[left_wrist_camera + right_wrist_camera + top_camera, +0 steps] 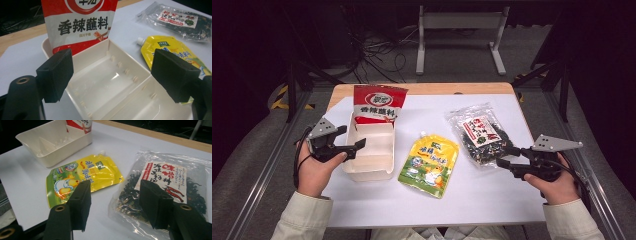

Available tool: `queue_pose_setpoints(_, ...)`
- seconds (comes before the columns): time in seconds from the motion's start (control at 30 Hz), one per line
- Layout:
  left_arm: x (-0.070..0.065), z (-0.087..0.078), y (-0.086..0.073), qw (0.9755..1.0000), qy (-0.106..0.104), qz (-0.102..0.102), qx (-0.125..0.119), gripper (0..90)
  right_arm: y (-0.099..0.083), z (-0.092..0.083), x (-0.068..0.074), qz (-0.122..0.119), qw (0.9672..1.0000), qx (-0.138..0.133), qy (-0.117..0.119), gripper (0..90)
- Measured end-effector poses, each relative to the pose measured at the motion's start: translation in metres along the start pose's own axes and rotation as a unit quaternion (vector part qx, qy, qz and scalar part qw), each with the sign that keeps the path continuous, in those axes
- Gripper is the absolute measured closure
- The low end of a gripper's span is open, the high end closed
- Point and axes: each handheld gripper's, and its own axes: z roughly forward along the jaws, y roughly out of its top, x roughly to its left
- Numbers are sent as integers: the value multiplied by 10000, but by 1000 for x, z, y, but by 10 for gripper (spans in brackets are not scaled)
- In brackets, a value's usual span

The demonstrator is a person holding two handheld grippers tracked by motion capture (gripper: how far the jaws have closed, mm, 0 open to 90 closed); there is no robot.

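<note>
currently the left gripper (354, 145) is held at the near left corner of the white tray (379, 172), jaws spread wide with nothing between the pads — in the left gripper view the two black jaws frame the tray's open compartments, which show only ribbed slots and a dividing wall. beyond the jaws, in the tray's far compartment, a red and white packet (80, 25) stands upright, leaning on the back wall. right of the left gripper's right jaw lies the yellow pouch (172, 47), flat on the white sheet (492, 195), cap pointing away.

the right gripper (504, 156) is level over the table, its jaws parted and gripping nothing. its tips sit at the near edge of the clear bag of dark dried greens (479, 134); in the right gripper view the right jaw overlaps that bag's near corner while the left jaw stands over bare sheet between the bag and the yellow pouch. whether a pad touches the bag's film cannot be told. the bag lies flat, label up, just ahead of and partly under the right jaw.

the yellow pouch rests between the two grippers, just beside the tray and apart from the bag. each gripper is held in a hand, cream sleeves at the near edge.
</note>
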Motion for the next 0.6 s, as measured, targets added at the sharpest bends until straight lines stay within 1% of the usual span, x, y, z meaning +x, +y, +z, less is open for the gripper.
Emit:
queue_pose_setpoints(0.13,0,-5,-2,9999,-26,-103,-107,187,3,5,-11,98,9999,67,-111,437)
queue_pose_setpoints(0.2,-2,-7,-4,9999,-35,-77,-57,185,5,8,-17,173,9995,156,-228,434)
queue_pose_setpoints(0.23,-2,-7,-5,10000,-53,-55,-50,183,6,11,-22,219,9990,216,-322,436)
queue_pose_setpoints(0.27,-3,-8,-5,9999,-83,-69,-29,182,6,12,-26,310,9983,284,-394,447)
queue_pose_setpoints(0.3,-3,-8,-6,9999,-96,-26,-11,182,6,14,-30,374,9978,338,-440,452)
queue_pose_setpoints(0.37,-4,-8,-7,9999,-101,-3,-4,182,6,18,-36,460,9967,429,-521,453)
queue_pose_setpoints(0.4,-4,-8,-7,9999,-102,-30,9,182,6,21,-40,482,9960,469,-581,453)
queue_pose_setpoints(0.43,-5,-8,-8,10000,-95,-3,4,182,6,23,-44,509,9955,509,-624,451)
queue_pose_setpoints(0.47,-5,-7,-8,10000,-90,16,8,182,5,26,-46,617,9942,582,-655,444)
queue_pose_setpoints(0.5,-5,-7,-8,9999,-111,15,38,182,5,28,-50,666,9934,643,-684,443)
queue_pose_setpoints(0.6,-6,-7,-8,9999,-118,16,65,184,5,35,-59,725,9916,730,-783,440)
